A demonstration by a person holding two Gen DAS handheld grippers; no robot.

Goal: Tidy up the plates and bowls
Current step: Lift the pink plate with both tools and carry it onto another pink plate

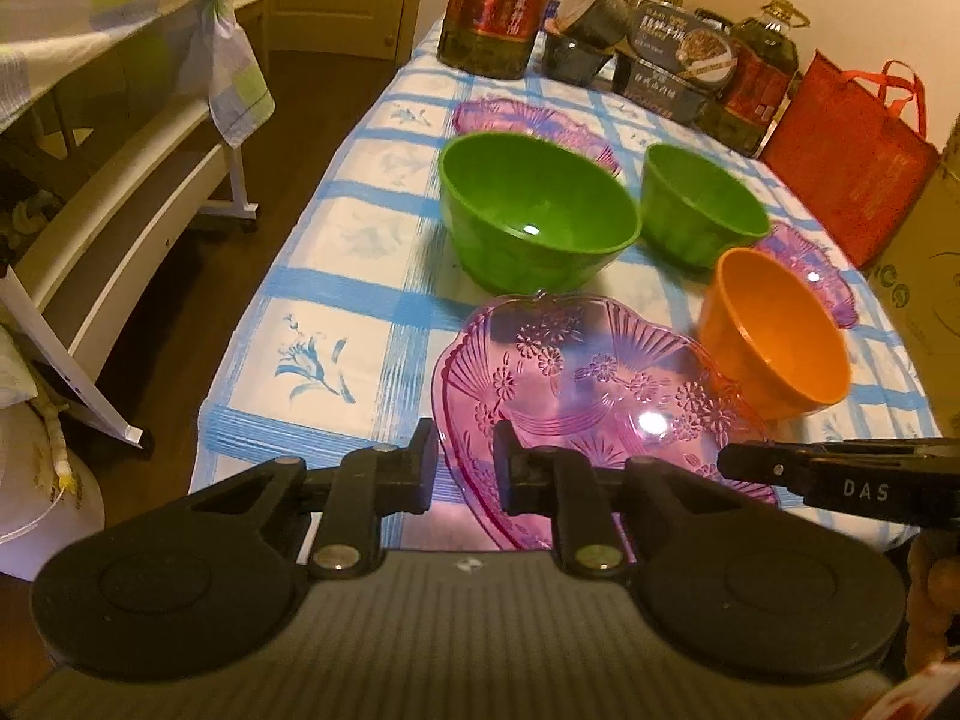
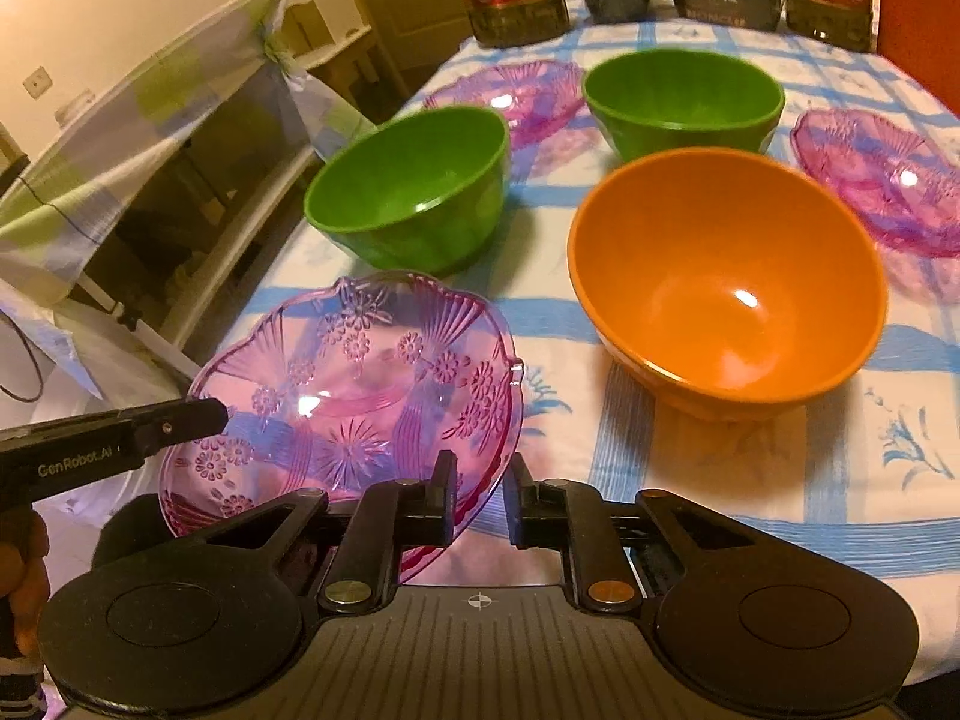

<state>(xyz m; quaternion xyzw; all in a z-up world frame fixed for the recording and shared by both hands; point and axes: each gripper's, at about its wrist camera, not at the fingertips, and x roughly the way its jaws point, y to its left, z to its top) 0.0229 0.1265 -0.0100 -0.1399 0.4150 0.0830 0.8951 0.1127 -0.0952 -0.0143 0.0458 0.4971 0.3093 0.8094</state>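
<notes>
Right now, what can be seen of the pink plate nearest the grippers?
The nearest pink plate is clear, pink-tinted plastic or glass by its look, with a scalloped rim and a pressed pattern of flowers, fans and a starburst. It is empty. Both grippers are shut on its near rim: the left gripper on one side, the right gripper on the other. It looks tilted, near edge raised above the blue checked tablecloth. The orange bowl sits beside it, apart.
</notes>
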